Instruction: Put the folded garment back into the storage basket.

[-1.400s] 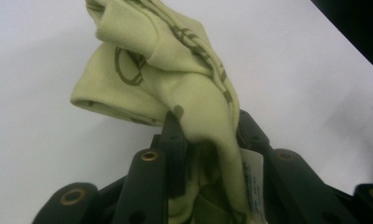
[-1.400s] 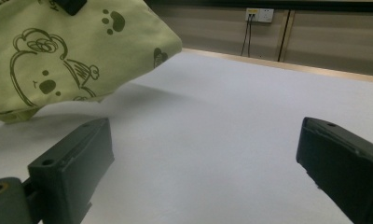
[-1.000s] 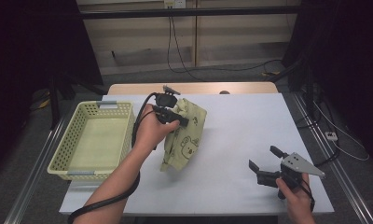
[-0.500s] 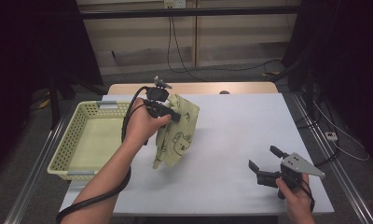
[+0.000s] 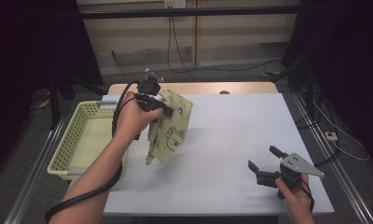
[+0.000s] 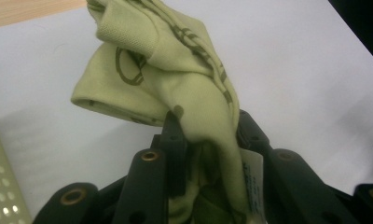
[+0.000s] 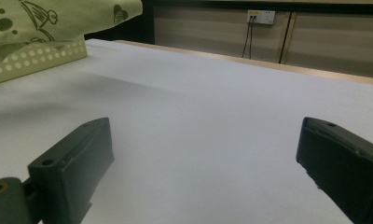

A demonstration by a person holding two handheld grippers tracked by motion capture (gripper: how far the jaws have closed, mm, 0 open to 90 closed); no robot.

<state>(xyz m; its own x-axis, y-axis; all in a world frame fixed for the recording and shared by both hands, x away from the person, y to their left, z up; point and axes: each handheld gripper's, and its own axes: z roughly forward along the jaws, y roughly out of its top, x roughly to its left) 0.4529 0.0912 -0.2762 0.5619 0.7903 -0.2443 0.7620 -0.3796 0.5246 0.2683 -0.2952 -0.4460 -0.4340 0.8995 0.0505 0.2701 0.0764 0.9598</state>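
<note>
Cloth first: a pale green piece with dark printed cartoon figures point(image 5: 168, 128) hangs from my left tool point(image 5: 162, 108), lifted off the white tabletop point(image 5: 231, 135) near its left edge. But let me go from the near side outward.

Closest to me, at the lower right of the high view, my right tool point(image 5: 263, 164) sits low over the tabletop in my right hand point(image 5: 294, 193), its grey three-cornered plate on top. In the right gripper view its jaws stand wide apart with only bare white surface between them. Nothing is gripped there, and it is well apart from the cloth.

Moving up and left, my left forearm reaches in from the bottom edge, with the black cable trailing beneath it. My left hand point(image 5: 133, 119) carries the left tool above the tabletop. In the left gripper view the jaws are clamped on a bunched fold of the cloth point(image 6: 194, 93); a small white label shows against one jaw. The fabric drapes down below the grip, and I cannot tell whether its lowest corner brushes the surface.

Just beside it, on the left, lies the yellow-green perforated basket point(image 5: 72, 140), at the tabletop's left edge.
</note>
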